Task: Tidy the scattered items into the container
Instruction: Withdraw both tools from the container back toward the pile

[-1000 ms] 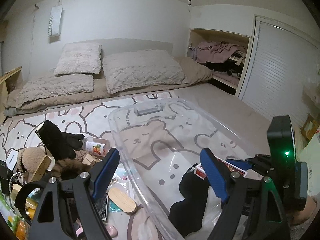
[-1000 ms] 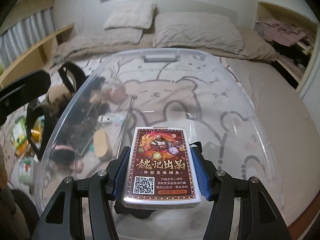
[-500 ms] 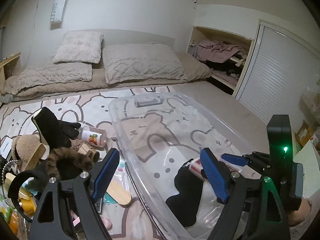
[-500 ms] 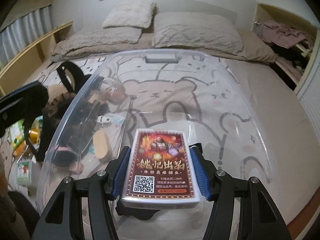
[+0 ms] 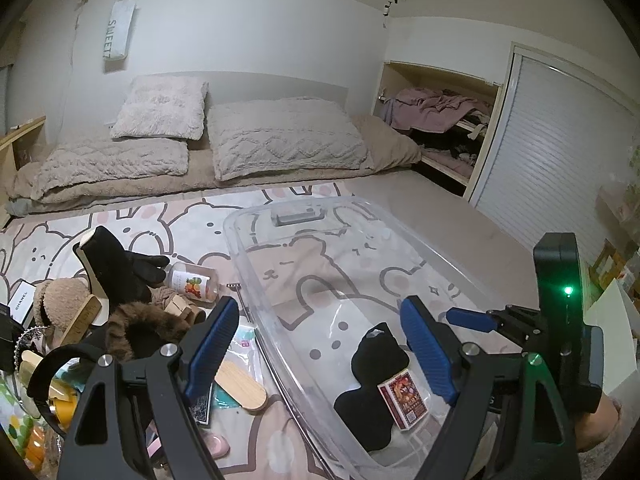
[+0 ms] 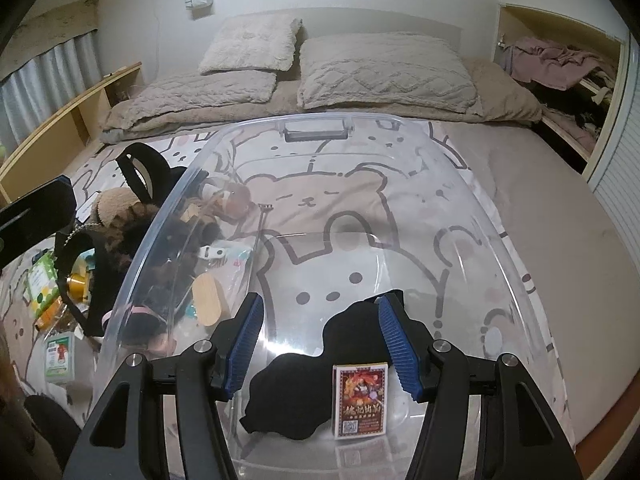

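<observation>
A: Where's the card box [image 6: 361, 399]?
B: In the clear bin [image 6: 472, 184], near end, touching the black cloth [image 6: 320, 364], maybe overlapping it.
A: And the tools?
B: Right tool [image 6: 322, 344] spread apart above it, empty. Left tool [image 5: 320, 352] apart too, straddling the bin's wall.

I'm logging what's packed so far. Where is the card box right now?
The card box lies inside the clear bin, at its near end, beside the black cloth. In the right wrist view it sits low between the open fingers, touching neither.
</observation>
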Available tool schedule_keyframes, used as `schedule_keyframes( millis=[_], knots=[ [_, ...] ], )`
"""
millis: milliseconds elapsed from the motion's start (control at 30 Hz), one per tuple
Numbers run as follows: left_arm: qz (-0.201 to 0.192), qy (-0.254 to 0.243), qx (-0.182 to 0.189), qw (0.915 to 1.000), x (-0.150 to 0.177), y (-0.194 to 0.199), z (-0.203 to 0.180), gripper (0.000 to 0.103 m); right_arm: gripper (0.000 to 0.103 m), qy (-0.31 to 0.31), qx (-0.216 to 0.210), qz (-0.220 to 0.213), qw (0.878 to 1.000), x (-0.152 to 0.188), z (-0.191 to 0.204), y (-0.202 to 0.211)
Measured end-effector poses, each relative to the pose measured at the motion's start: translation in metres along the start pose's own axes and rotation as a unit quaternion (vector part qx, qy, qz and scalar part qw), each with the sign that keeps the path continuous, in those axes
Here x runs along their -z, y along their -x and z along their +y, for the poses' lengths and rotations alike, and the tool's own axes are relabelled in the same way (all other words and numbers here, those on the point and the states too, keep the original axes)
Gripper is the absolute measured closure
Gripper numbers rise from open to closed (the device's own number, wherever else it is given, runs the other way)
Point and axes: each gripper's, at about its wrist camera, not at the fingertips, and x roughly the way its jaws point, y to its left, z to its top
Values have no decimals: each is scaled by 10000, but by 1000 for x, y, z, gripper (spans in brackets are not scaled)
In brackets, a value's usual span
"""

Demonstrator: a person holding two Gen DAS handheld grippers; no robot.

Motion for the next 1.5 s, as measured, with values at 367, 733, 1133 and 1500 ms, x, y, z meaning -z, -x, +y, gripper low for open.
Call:
schedule_keyframes(
  millis=[367,733,1133,1500],
  knots=[
    [18,-62,-40,10000,4,6,0,20,43,34,96,-217,9997,3,5,14],
    [-117,-133,-182,9997,9,18,12,0,42,-20,196,-522,9984,10,1,35],
    [-10,-247,-565,9981,25,13,28,0,0,-106,226,-1216,9923,14,8,55],
    [-146,-306,-666,9972,31,23,36,0,0,-137,387,-1472,9883,24,16,59]
  ],
)
